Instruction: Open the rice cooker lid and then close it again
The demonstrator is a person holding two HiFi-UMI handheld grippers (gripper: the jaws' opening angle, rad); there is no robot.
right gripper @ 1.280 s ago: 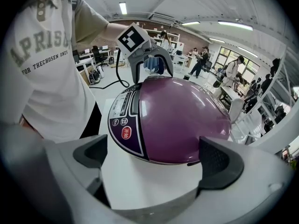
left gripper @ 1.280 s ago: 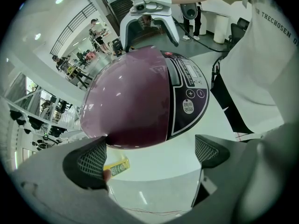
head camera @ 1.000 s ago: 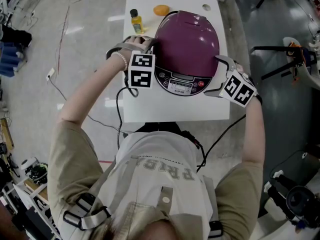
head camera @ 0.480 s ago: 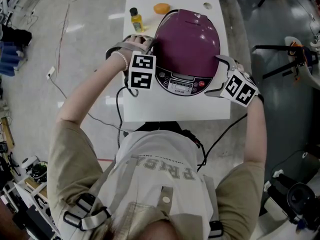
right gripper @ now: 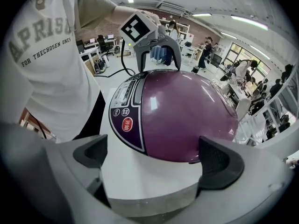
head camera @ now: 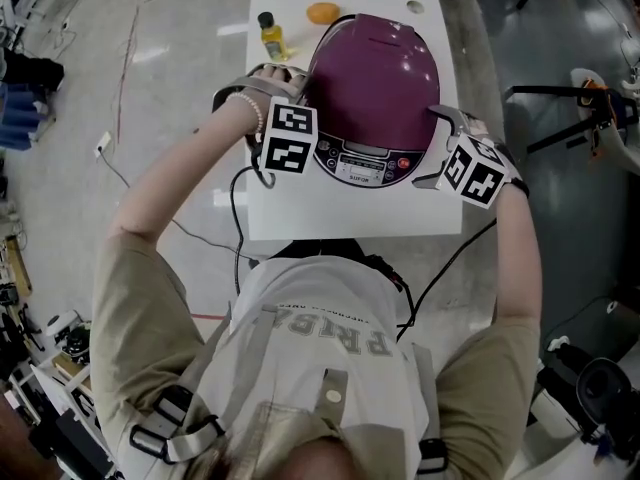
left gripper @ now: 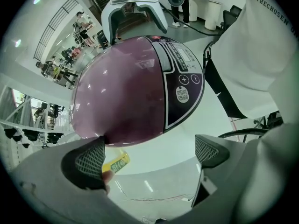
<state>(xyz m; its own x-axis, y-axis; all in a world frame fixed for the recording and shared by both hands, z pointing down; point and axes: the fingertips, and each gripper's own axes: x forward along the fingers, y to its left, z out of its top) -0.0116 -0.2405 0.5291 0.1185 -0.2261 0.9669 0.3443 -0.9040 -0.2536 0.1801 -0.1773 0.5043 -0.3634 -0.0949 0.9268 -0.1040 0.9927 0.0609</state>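
Note:
The rice cooker has a purple domed lid (head camera: 375,73) and a dark control panel (head camera: 365,160), and stands on a white table (head camera: 300,218). The lid lies down on the white body (right gripper: 145,176). My left gripper (head camera: 297,88) is open against the cooker's left side. In the left gripper view one of its fingers (left gripper: 91,160) sits right at the edge of the lid (left gripper: 126,92). My right gripper (head camera: 440,123) is open at the cooker's right side. In the right gripper view its jaws stand wide, and the lid (right gripper: 187,111) lies just beyond them.
A small yellow bottle (head camera: 270,36) and an orange fruit (head camera: 322,12) stand at the table's far edge, left of the cooker. A black cord (head camera: 240,193) hangs off the table's left edge. Stands and equipment crowd the floor at the right.
The cooker and both grippers sit slightly higher in the head view than before. Both grippers keep their places at the cooker's sides, and the lid looks the same.

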